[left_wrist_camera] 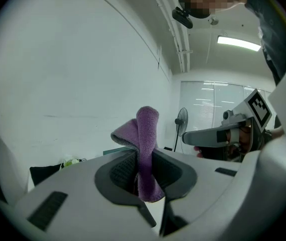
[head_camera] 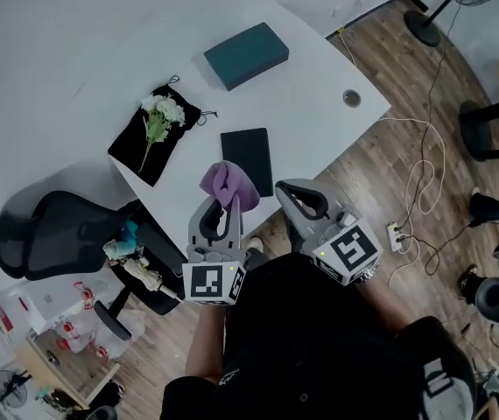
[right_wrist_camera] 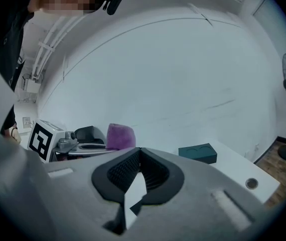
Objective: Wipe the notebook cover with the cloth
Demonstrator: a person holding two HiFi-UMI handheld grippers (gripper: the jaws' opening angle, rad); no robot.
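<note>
Head view of a white surface (head_camera: 311,86) on which the black notebook (head_camera: 248,156) is lying flat, near the front edge and closest to the person. The left tongs (head_camera: 219,210) are gripping the purple cloth (head_camera: 229,185): in the left gripper view the two pads are pressing on a folded strip of it, and the free part is standing up above the tips and drooping to one side. Seen from the head camera, the cloth is overlapping the near left corner of the notebook – whether it is touching the cover cannot be told. The right tongs (head_camera: 295,195) are hanging just beside the notebook's near right corner, over the surface's edge; in the right gripper view their tips are meeting with nothing between them, only a sliver of the white surface showing below the contact. Farther back on the surface a teal box (head_camera: 246,54) is sitting well apart from the notebook, and to the left a black pouch (head_camera: 144,147) is lying with white flowers (head_camera: 164,112) resting on it. A round cable grommet (head_camera: 351,98) is showing near the right corner. A black office chair (head_camera: 48,234) is standing to the left of the surface, and white cables (head_camera: 425,182) are trailing across the wooden floor – at the right.
</note>
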